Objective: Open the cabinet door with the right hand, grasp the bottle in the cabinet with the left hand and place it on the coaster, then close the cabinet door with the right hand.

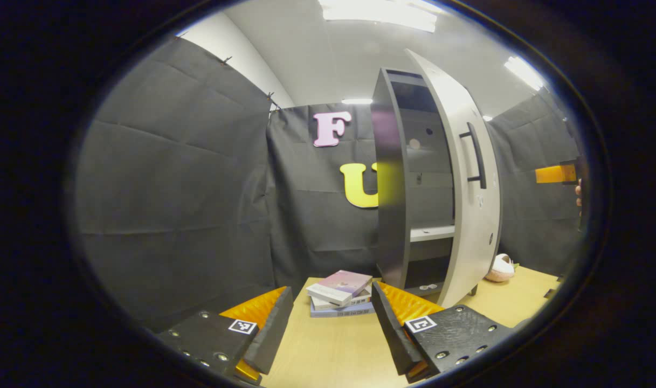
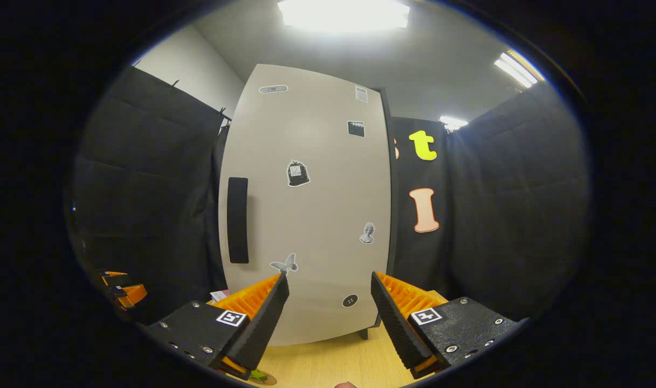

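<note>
Cabinet door [image 1: 470, 178] stands part open, so step one looks done; no bottle that I can make out on the shelf [image 1: 432, 233]; grasp, placing and closing seemingly all left; left gripper [image 1: 333, 318] wide, empty above table [image 1: 328, 350]; right gripper [image 2: 328, 304] wide, empty, facing the door's outer side.

light wood table [image 1: 328, 355] carries the cabinet [image 1: 408, 215], standing on short legs. stack of books [image 1: 340, 293] lies just left of the cabinet's base in the left gripper view. pale round object [image 1: 500, 268] sits behind the cabinet's open door [image 1: 468, 188], on the tabletop.
</note>
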